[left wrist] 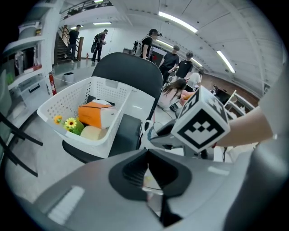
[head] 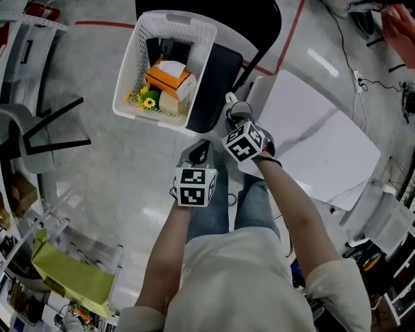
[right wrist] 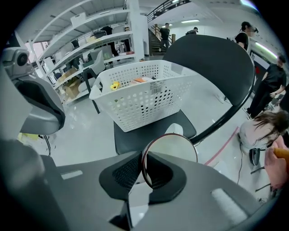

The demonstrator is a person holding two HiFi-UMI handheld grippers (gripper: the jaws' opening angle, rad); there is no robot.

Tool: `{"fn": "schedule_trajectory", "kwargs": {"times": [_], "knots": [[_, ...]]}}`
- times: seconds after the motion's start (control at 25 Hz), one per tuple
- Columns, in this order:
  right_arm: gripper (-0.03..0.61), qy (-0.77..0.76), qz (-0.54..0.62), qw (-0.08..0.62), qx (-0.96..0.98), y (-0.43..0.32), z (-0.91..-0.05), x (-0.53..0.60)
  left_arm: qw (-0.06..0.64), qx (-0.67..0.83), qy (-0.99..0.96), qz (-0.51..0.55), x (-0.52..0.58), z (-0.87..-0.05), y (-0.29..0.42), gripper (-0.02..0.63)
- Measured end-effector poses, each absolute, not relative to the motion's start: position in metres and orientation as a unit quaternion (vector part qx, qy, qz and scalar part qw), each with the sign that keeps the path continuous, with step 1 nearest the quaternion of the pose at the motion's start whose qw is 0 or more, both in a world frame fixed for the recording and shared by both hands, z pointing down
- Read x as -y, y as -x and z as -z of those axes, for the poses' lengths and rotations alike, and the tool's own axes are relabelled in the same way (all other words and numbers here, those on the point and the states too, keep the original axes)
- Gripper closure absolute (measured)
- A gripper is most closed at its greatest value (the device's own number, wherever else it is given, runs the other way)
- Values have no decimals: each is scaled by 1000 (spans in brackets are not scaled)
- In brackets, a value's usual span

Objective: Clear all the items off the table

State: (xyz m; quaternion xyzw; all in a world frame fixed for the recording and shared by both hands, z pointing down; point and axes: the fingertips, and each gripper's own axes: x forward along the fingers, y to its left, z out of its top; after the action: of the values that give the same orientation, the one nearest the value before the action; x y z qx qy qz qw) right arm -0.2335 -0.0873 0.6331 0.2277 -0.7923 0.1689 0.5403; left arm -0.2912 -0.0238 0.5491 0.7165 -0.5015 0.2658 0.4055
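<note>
**Q:** Tabletop (head: 324,149) at right, basket (head: 174,17) on chair (head: 217,84) ahead: which step?

**A:** Transfer, likely. Right hand-held gripper (right wrist: 141,168) clamps a cup (right wrist: 174,149) by its rim; left hand-held gripper (left wrist: 147,171) closed, empty. Next: release over basket.

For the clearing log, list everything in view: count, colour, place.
basket: one, white, on the chair seat
chair: one, black, left of the table
orange box: one, orange with a white top, in the basket
flowers: small bunch, yellow, near corner of the basket
cream item: one, cream, in the basket beside the flowers
table: one, white, at the right
bag: one, yellow-green, lower left
people: several, dark clothes, far background
round disc: one, dark-rimmed, clamped in the right gripper
left gripper: one, grey, jaws shut, nothing between them
right gripper: one, grey, jaws shut on the round disc
</note>
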Motion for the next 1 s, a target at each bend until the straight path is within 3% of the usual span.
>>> {"fn": "schedule_trajectory", "kwargs": {"times": [1.0], "knots": [[541, -162, -128, 597, 775, 315, -726, 126, 444, 515, -686, -260, 25, -599, 354, 604]]}}
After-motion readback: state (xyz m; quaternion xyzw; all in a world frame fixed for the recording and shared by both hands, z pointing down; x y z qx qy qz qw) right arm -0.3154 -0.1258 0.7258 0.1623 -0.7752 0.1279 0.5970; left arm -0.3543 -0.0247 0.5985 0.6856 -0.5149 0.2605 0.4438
